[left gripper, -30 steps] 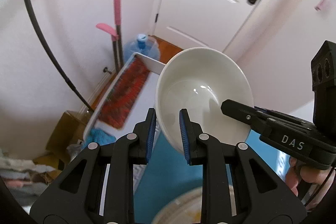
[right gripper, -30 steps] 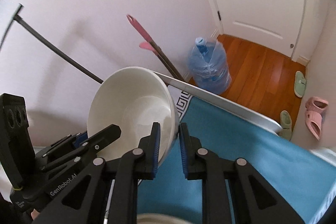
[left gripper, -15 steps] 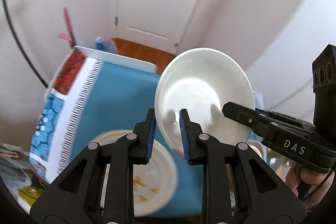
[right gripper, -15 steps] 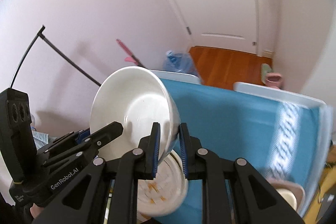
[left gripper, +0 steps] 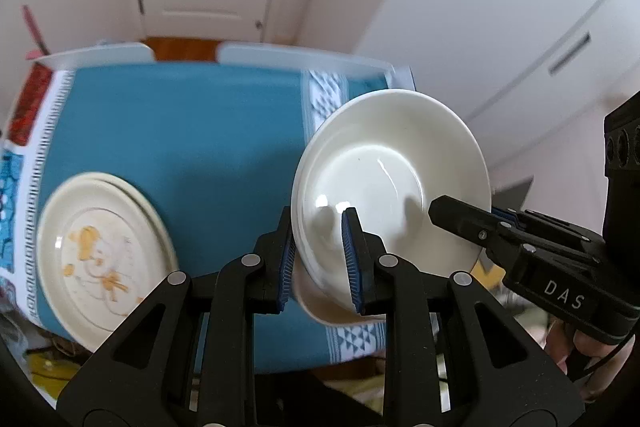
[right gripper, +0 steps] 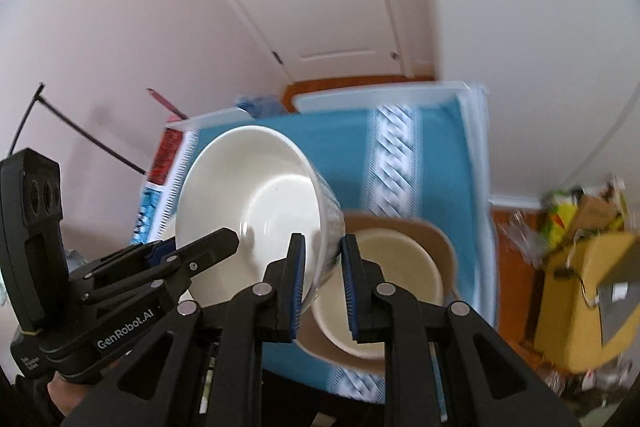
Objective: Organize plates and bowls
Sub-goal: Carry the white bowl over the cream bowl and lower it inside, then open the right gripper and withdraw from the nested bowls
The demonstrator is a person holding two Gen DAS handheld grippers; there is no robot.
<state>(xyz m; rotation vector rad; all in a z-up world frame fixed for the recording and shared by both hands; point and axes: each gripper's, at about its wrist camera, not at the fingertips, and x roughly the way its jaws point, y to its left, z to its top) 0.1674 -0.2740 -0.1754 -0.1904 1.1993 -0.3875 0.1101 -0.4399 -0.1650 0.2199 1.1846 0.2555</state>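
**Bowl held on opposite rims by both grippers above the table**

Bowl, white glazed ceramic, round and deep (left gripper: 390,183), hangs in the air above a table covered with a teal cloth with patterned white bands (left gripper: 180,131). It is tilted, with its opening turned toward both cameras.

Left gripper (left gripper: 318,259): the black fingers with blue ribbed pads are narrowed onto the bowl's rim. One pad lies inside the bowl and one outside, both pressing the wall. The gripper points steeply downward toward the table.

Right gripper (right gripper: 322,285): same arrangement on the opposite rim, pads clamped narrowly on the wall, also pointing steeply down. In the left wrist view it enters from the right, and part of the person's hand (left gripper: 592,355) shows on its handle.

Below the bowl, in the right wrist view, a cream shallow bowl (right gripper: 394,291) sits inside a wider tan dish (right gripper: 442,247) on the cloth. The held bowl is above these and its edge overlaps them in the view; contact cannot be determined.

On the cloth to the left, well apart from the bowl, lies a stack of cream plates with orange floral pattern (left gripper: 102,259). Both views are motion-blurred.
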